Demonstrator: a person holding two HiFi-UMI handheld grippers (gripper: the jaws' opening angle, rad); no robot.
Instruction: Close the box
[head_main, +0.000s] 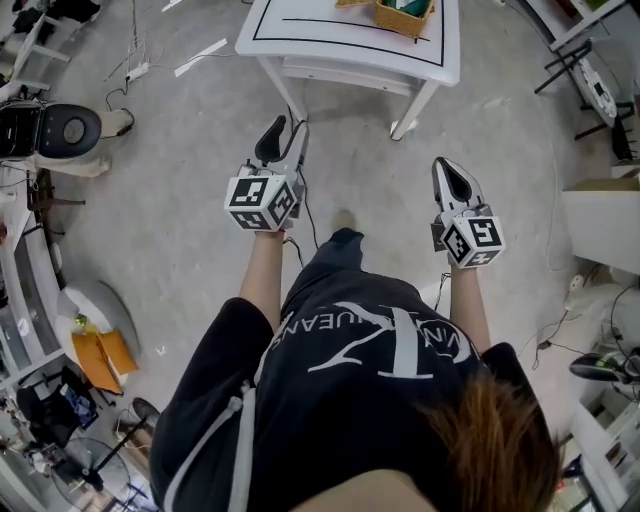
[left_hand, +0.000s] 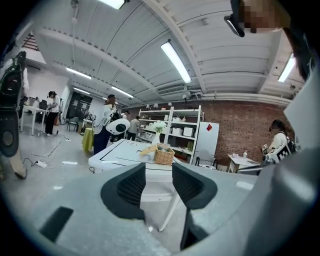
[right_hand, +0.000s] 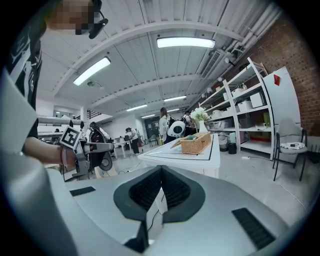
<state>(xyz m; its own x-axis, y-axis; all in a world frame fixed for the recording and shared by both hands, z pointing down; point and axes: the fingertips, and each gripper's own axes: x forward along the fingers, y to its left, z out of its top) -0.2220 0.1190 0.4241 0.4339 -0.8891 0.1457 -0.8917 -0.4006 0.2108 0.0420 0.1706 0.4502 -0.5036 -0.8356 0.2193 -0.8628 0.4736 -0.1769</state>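
A woven wicker box (head_main: 405, 15) stands on the far part of a white table (head_main: 350, 45), a step ahead of me, its lid flap tilted up. In the left gripper view the wicker box (left_hand: 164, 155) shows beyond the jaws; in the right gripper view the wicker box (right_hand: 195, 143) sits on the table (right_hand: 200, 159). My left gripper (head_main: 285, 140) is held over the floor short of the table, open with nothing between its pads (left_hand: 159, 182). My right gripper (head_main: 450, 172) hangs level with it to the right, shut and empty (right_hand: 161, 185). Both are well away from the box.
A black and white machine (head_main: 55, 130) stands at the left with cables on the floor. A white cabinet (head_main: 605, 230) is at the right. Orange folders (head_main: 100, 358) lie lower left. Shelving (left_hand: 172, 132) and several people stand behind the table.
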